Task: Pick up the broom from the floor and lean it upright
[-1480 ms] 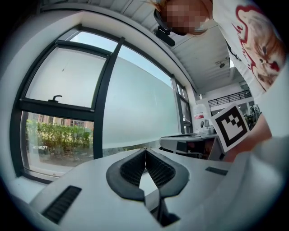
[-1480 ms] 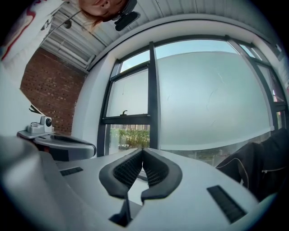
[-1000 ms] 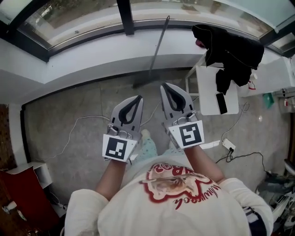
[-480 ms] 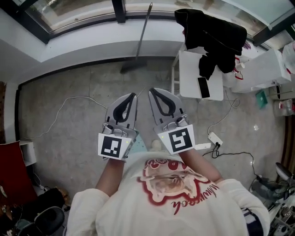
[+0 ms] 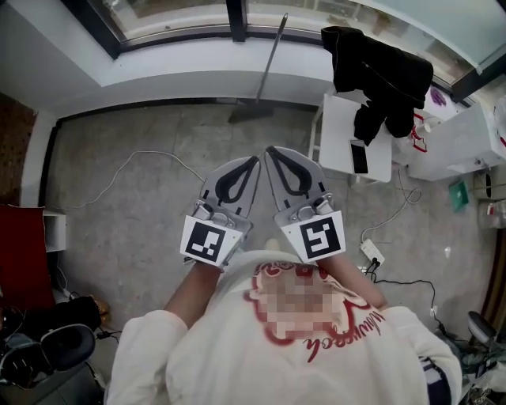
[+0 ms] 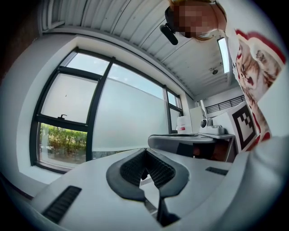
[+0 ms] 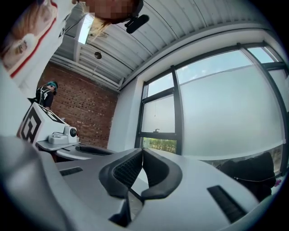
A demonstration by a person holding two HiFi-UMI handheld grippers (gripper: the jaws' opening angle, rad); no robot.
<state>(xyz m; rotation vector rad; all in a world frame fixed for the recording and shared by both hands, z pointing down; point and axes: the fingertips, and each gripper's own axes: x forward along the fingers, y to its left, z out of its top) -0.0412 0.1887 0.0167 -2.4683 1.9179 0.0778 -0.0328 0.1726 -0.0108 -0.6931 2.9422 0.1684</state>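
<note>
Pressing together with nothing gripped, the jaws of the left gripper and right gripper are held side by side above the floor. The broom is seen well ahead of them, leaned upright against the white wall below the window.

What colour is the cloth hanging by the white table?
The cloth is black; the head view shows it best.

Head view looks steeply down from above the person onto the grey two-jaw left gripper and the matching right gripper. Each gripper view sits close behind its own jaws and faces level ahead. All three views share the large dark-framed glass window ahead of the jaws.
</note>
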